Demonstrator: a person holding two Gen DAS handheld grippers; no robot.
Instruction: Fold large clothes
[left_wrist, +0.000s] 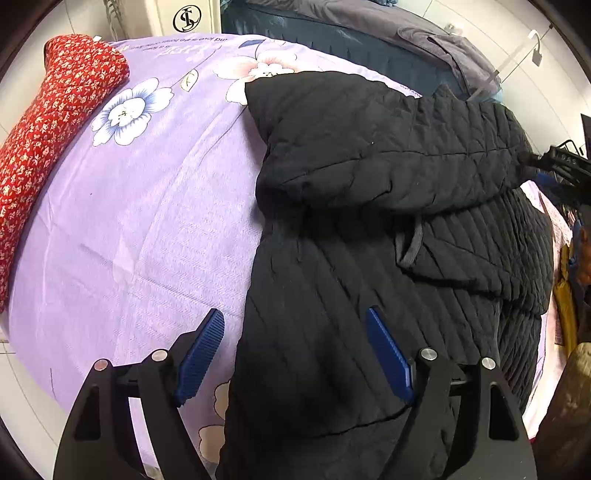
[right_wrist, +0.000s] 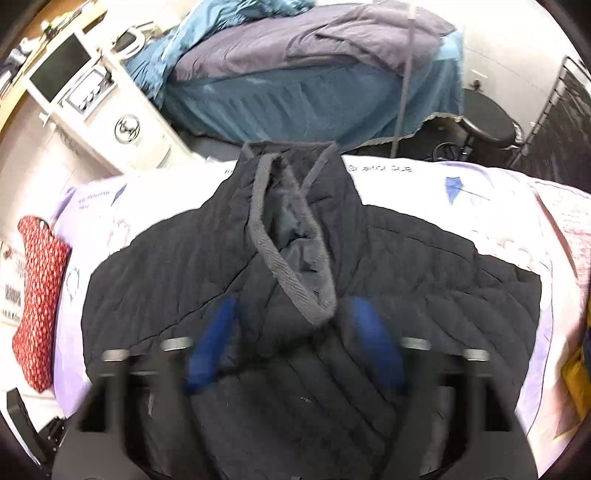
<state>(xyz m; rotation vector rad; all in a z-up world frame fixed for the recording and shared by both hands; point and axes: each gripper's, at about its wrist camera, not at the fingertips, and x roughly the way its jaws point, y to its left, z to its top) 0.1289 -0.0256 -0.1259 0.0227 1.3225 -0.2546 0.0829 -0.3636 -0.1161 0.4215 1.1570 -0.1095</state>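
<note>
Left tool (left_wrist: 295, 354) spread wide over jacket (left_wrist: 369, 258) hem edge, right tool (right_wrist: 291, 343) part-closed with blurred pads, grip untellable, above black jacket flat on lilac bed (left_wrist: 147, 221), collar (right_wrist: 291, 236) pointing away.

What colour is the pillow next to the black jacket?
The pillow is red with tiny pale flowers, clearest in the left wrist view.

Each hand-held gripper (left_wrist: 295, 354) has a matte black frame. Ribbed blue pads (left_wrist: 201, 356) line the fingers, and silver round screw heads (left_wrist: 428, 353) cap the pivots.
</note>
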